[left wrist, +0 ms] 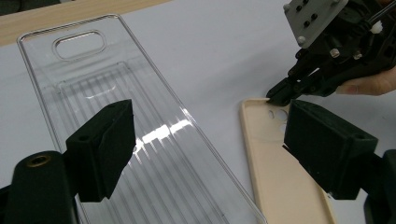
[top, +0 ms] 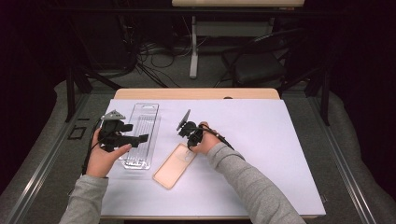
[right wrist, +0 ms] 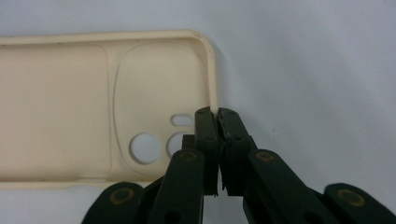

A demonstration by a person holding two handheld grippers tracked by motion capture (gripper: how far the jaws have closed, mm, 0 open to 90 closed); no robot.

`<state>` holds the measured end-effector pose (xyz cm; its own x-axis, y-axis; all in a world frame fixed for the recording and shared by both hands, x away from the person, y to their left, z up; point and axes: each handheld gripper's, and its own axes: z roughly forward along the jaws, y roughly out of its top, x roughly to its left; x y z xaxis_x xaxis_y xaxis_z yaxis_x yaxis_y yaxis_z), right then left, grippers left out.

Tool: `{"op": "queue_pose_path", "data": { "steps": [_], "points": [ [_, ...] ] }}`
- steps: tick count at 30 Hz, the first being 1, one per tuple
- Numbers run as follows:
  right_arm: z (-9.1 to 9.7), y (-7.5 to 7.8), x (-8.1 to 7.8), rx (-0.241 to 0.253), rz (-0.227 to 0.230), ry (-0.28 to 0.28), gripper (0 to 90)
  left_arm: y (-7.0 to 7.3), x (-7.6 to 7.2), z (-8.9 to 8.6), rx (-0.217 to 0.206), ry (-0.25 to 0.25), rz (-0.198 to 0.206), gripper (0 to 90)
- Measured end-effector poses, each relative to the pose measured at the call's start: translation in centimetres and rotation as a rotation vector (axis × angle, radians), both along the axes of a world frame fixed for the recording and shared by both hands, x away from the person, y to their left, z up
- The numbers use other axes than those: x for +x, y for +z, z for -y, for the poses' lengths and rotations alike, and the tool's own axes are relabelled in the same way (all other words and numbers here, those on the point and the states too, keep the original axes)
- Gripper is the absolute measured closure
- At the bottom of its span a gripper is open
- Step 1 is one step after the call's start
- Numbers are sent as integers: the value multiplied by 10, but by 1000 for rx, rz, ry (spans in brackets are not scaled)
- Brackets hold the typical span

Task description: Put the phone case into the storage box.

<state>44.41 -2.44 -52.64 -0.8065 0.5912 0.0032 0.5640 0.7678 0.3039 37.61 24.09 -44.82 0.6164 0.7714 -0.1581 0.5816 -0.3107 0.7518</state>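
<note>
A beige phone case (top: 173, 165) (left wrist: 280, 186) (right wrist: 60, 107) lies inside-up on the white mat, with its camera holes at the far end. My right gripper (top: 189, 144) (left wrist: 278, 95) (right wrist: 217, 114) is shut on the rim of that end, at the corner by the holes. Left of the case lies a long clear plastic shell (top: 145, 119) (left wrist: 93, 88) with a ribbed floor and a hang slot at its far end. My left gripper (top: 140, 138) (left wrist: 210, 126) hovers over the shell's near half, jaws wide open with nothing between them.
A white mat (top: 261, 140) covers most of the wooden table (top: 196, 93), with bare mat to the right of my right hand. Beyond the table's far edge stand a dark chair (top: 259, 65), a table leg and floor cables.
</note>
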Motion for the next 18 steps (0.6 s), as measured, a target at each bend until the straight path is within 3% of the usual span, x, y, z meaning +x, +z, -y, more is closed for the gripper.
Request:
{"op": "queue_pose_path", "data": {
  "steps": [18],
  "points": [
    [15, 12, -8, 74, 32, -25, 880, 0, 0, 0, -4, 5, -1, 166]
  ]
}}
